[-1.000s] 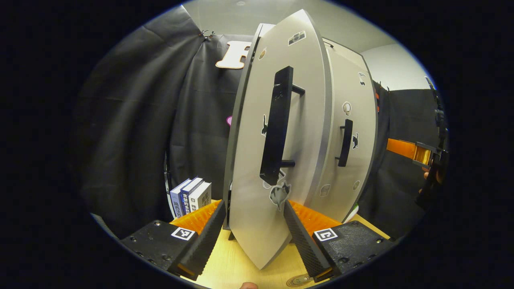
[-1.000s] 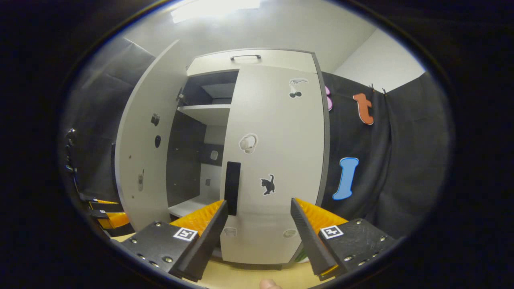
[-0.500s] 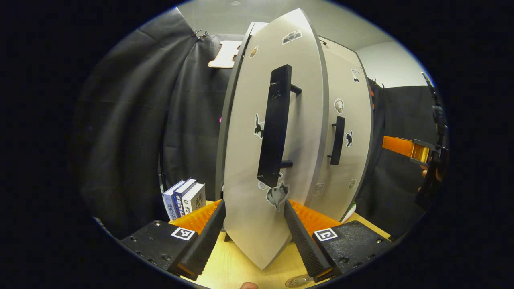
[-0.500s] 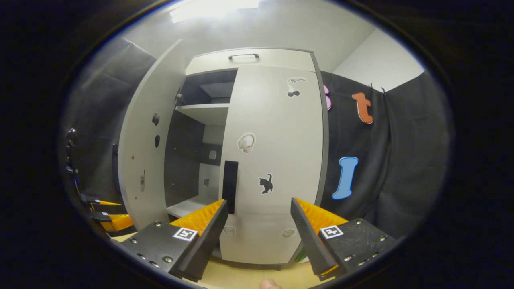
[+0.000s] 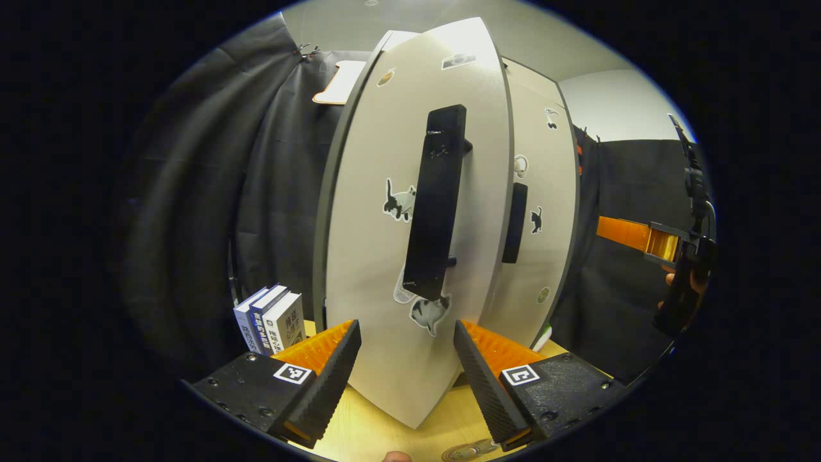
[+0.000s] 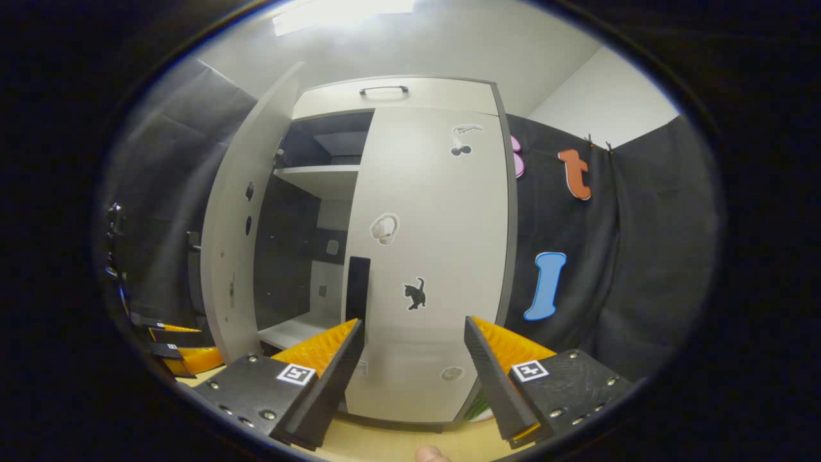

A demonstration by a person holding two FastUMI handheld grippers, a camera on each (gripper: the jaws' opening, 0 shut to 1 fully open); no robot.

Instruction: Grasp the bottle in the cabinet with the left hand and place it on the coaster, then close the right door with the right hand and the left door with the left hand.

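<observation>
On my far left, three books stand upright on the tabletop beside the cabinet. My left gripper has its fingers spread wide and empty, the left door half-open between them, its black handle facing me. Past it, the right door sits flush against the cabinet. My right gripper faces that door with fingers wide, holding nothing. A coaster's rim peeks in at my lower edge; I can't make out the bottle.

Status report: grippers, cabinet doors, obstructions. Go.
Left gripper open, at left door. Right gripper open, facing shut right door. Left door ajar. No obstruction seen.
</observation>
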